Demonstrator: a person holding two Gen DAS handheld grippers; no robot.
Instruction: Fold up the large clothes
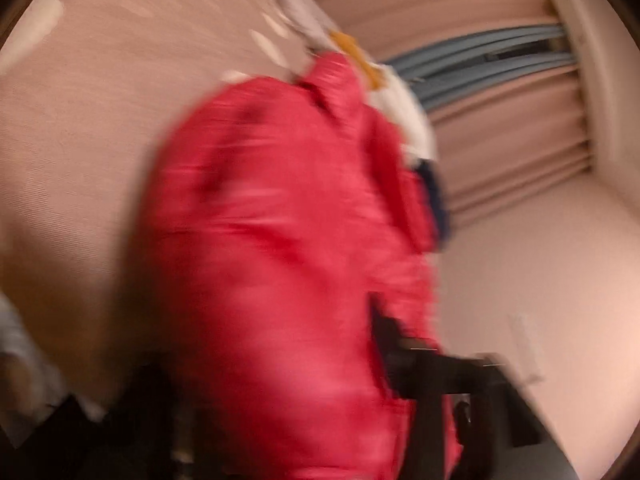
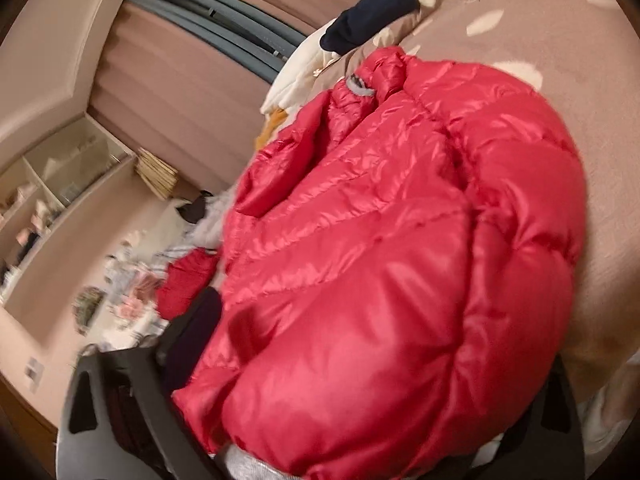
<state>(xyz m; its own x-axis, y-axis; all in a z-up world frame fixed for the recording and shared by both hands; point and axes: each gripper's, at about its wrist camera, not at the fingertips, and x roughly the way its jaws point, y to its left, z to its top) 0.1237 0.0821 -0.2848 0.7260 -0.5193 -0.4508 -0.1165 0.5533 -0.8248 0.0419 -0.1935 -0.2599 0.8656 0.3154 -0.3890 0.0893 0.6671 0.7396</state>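
Note:
A red quilted puffer jacket (image 2: 392,240) lies bunched on a pinkish-brown bedspread (image 2: 560,40) with pale spots. In the right wrist view its hem covers my right gripper (image 2: 340,432); the black left finger (image 2: 132,400) shows at the bottom left and the right one is mostly hidden by fabric. In the blurred left wrist view the same jacket (image 1: 280,260) fills the middle and hides most of my left gripper (image 1: 320,420); only the black right finger (image 1: 420,368) shows beside the fabric. Both grippers seem to hold the jacket's lower edge.
White and navy clothes (image 2: 340,40) with an orange piece lie beyond the collar at the bed's far edge. A second red garment (image 2: 188,280) and mixed laundry sit at left. Curtains (image 2: 168,92), a window and a shelf unit (image 2: 52,184) stand behind.

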